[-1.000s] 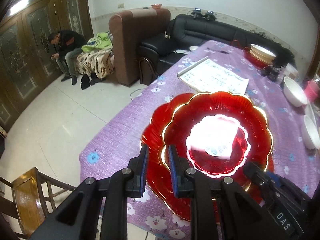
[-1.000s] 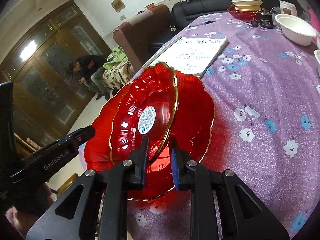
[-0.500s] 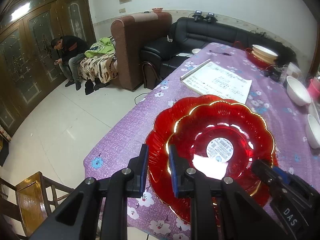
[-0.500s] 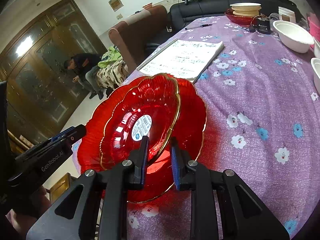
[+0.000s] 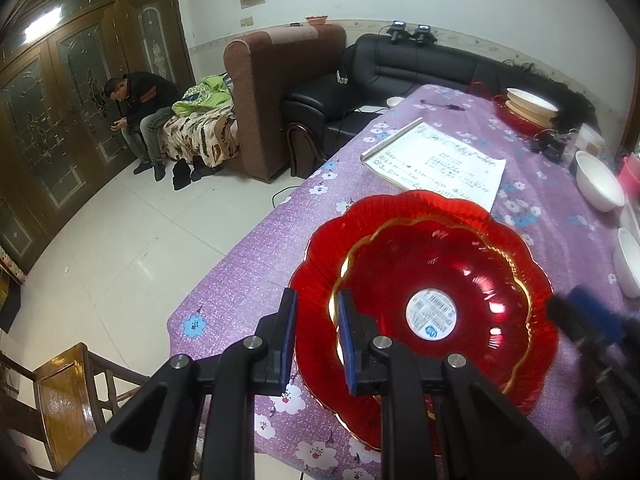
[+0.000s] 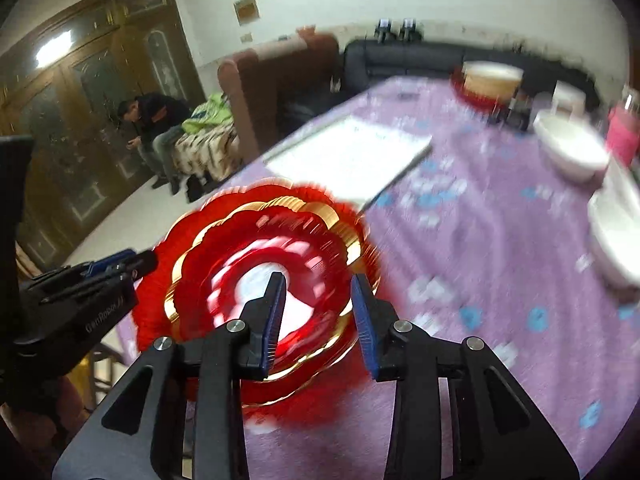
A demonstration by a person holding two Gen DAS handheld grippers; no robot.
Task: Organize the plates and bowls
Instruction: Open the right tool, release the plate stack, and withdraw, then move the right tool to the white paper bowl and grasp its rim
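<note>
While the left gripper (image 5: 316,332) pinches the near rim of the large red scalloped glass plate (image 5: 320,256) on the purple flowered tablecloth (image 5: 248,264), the smaller gold-rimmed red plate (image 5: 432,276) lies nested in it. The right gripper (image 6: 318,312) is spreading its jaws, pads clear of the rim. An open white notebook (image 5: 436,160) and white bowls (image 5: 598,180) lie beyond; the right view is motion-blurred, the left sharp, showing the round label (image 5: 431,314).

A home living room — black sofa (image 5: 424,68), brown armchair (image 5: 276,92), cloth-covered dining table (image 5: 256,264).
</note>
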